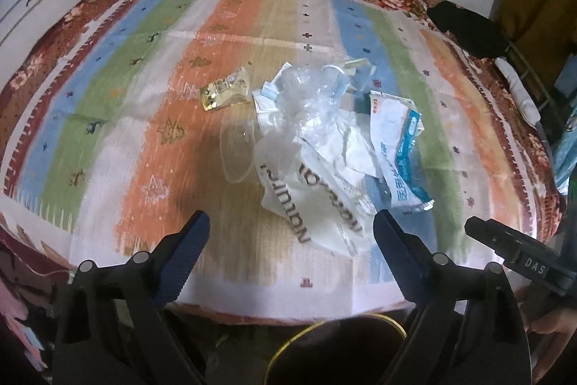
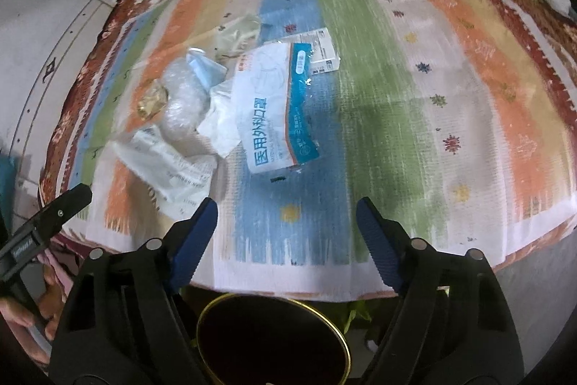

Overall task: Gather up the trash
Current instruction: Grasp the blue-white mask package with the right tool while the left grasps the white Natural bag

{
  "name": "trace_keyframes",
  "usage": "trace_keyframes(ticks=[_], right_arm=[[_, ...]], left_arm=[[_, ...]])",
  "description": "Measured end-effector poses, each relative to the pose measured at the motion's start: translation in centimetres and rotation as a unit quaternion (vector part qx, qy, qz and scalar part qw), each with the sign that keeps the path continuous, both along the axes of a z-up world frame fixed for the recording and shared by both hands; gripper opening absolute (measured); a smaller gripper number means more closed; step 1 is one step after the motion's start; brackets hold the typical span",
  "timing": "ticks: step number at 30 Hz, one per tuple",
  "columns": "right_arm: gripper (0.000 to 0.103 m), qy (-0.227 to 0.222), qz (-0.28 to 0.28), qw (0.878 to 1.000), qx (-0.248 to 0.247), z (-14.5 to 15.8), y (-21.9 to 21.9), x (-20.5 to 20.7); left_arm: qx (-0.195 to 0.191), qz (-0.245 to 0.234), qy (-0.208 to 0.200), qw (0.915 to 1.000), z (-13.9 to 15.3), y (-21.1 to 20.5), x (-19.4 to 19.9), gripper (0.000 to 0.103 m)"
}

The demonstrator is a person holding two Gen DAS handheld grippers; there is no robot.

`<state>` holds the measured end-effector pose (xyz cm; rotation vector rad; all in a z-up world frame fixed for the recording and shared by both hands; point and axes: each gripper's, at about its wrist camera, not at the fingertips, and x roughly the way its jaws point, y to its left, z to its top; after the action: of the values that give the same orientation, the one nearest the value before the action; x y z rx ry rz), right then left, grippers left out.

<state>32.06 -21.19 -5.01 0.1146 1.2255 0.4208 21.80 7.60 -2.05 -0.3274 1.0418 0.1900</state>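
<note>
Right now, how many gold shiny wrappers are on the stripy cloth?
1. The gold wrapper lies alone on the orange stripe, at the left edge of the trash pile. More could hide under the pile.

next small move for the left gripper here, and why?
Probably ease the left gripper forward and down onto the white plastic bag. Its jaws stand open and empty, and the bag is the piece of the trash pile lying nearest, right ahead of its fingertips. The right gripper is also open and empty, above bare cloth.
</note>
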Motion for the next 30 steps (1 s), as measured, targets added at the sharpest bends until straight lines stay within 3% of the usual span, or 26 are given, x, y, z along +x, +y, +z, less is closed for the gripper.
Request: trace_keyframes(ticks=[4,10,15,19,25,30], right_arm=[[0.072,0.017,-0.018,1.0,0.003,-1.5,0.0,1.8],[0.066,0.055,-0.043,0.997,0.023,-4.0,-0.1,3.8],[0.064,0.07,-0.057,0.995,0.035,-5.5,0.1,5.2],[0.054,0.093,-0.067,0.992,0.047,-7.0,0.4,6.2],[0.04,0.098,-0.051,0.994,0.025,-8.4,2.3,6.7],[0.028,0.102,-0.039,0.994,0.005,-9.2,3.6,6.8]], left_arm=[[-0.003,0.006,0.002,1.0,-0.4,0.4,1.4,0.085],[-0.054,0.015,0.041,0.9976,-2.4,0.5,3.0,0.074],[-0.033,-0.012,0.054,0.9979,-2.9,-0.9,3.8,0.065],[-0.04,-0.01,0.068,0.9968,-3.7,-0.7,4.4,0.06],[-0.028,-0.023,0.077,0.9964,-4.5,-1.2,5.6,0.056],[-0.014,-0.043,0.089,0.995,-5.1,-2.2,6.4,0.037]])
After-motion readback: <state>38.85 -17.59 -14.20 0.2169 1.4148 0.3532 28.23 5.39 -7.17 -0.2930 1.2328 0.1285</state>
